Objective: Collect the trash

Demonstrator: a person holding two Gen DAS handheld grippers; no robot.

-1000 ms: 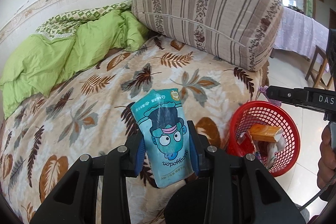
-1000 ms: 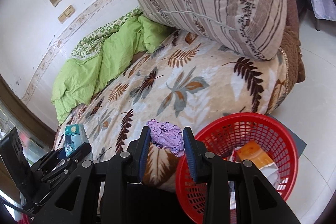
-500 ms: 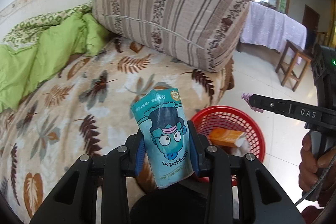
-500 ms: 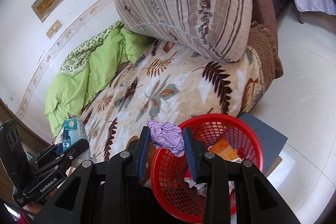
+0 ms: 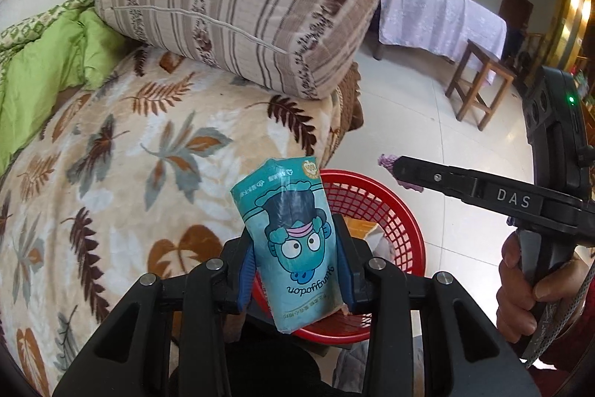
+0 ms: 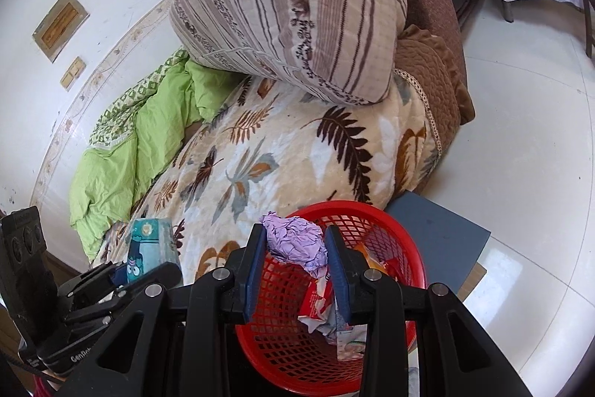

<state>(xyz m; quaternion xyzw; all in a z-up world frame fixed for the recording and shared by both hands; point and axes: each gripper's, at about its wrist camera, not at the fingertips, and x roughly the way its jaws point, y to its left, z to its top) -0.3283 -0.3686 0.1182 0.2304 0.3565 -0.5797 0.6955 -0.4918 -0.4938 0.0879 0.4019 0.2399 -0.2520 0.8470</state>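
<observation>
Step in hand: delivery. The left hand-held gripper [image 5: 295,270] is clamped on a teal cartoon snack pouch [image 5: 293,240], the right hand-held gripper [image 6: 295,266] on a crumpled purple paper wad [image 6: 295,242]. Both loads hang over the red mesh basket [image 6: 401,248] directly below; next move calls for parting each pair of jaws over its mouth.

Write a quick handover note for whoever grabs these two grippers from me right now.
Left gripper: shut on the teal snack pouch, near the red basket.
Right gripper: shut on the crumpled purple paper, over the basket's rim.
Done: some wrappers already lie in the basket, which stands on the floor beside the bed.
Left: release both pieces into the basket.
</observation>
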